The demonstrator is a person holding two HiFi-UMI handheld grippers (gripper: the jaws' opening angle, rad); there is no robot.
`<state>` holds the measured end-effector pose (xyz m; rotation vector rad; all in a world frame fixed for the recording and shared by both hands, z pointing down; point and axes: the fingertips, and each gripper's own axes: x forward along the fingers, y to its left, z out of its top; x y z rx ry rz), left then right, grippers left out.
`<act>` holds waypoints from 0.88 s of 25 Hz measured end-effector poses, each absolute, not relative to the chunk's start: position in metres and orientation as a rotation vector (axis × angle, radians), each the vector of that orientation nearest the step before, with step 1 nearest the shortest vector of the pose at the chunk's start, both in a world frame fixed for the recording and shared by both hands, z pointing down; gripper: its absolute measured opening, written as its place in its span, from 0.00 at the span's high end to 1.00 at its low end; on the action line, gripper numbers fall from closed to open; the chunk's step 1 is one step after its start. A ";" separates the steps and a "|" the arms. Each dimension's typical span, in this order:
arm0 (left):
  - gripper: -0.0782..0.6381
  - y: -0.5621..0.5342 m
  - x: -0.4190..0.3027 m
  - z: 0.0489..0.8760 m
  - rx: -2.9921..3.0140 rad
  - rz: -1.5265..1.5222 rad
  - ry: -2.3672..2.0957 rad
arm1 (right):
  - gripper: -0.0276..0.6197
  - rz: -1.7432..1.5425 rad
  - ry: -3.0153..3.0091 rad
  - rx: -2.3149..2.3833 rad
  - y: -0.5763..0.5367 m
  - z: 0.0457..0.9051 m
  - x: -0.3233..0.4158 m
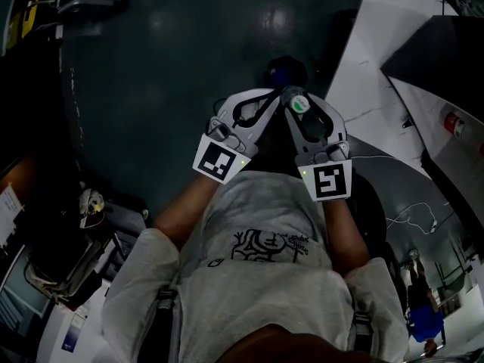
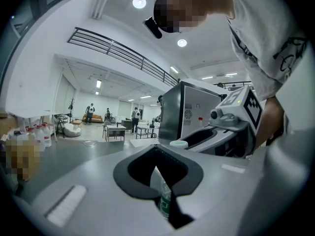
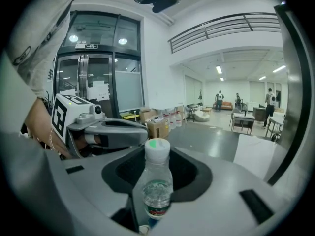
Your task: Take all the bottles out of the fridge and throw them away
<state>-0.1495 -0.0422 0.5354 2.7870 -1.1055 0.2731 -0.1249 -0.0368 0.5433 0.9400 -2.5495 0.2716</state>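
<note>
Just ahead of the grey shirt (image 1: pixel 257 293), our right tool (image 1: pixel 302 112) clamps a capped bottle (image 3: pixel 156 181) by its body; the left tool (image 1: pixel 261 104) seemingly grips a second bottle (image 2: pixel 165 200) (seated lower). Thin, light, slippery plastic: we'd squeeze mid-body, gently.

Dark glossy floor (image 1: pixel 166 66). At two o'clock lies a white panel (image 1: pixel 378 44), with the dark fridge (image 1: pixel 446 59) standing on it.

Nothing could be read: the print on the bottle (image 3: pixel 156 186), shirt (image 1: pixel 265 278) and door (image 3: pixel 101 90) was too blurred.
</note>
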 end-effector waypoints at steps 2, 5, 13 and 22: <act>0.88 -0.039 -0.151 0.543 2.782 0.280 -1.105 | 0.72 0.280 -2.543 0.947 -0.032 0.551 -0.125; 0.88 -0.033 -0.153 0.555 2.761 0.282 -1.110 | 0.72 0.290 -2.540 0.956 -0.025 0.563 -0.126; 0.88 -0.012 -0.157 0.589 2.759 0.298 -1.116 | 0.72 0.312 -2.539 0.977 -0.003 0.599 -0.132; 0.88 0.006 -0.170 0.634 2.725 0.320 -1.117 | 0.72 0.314 -2.530 0.985 0.016 0.647 -0.137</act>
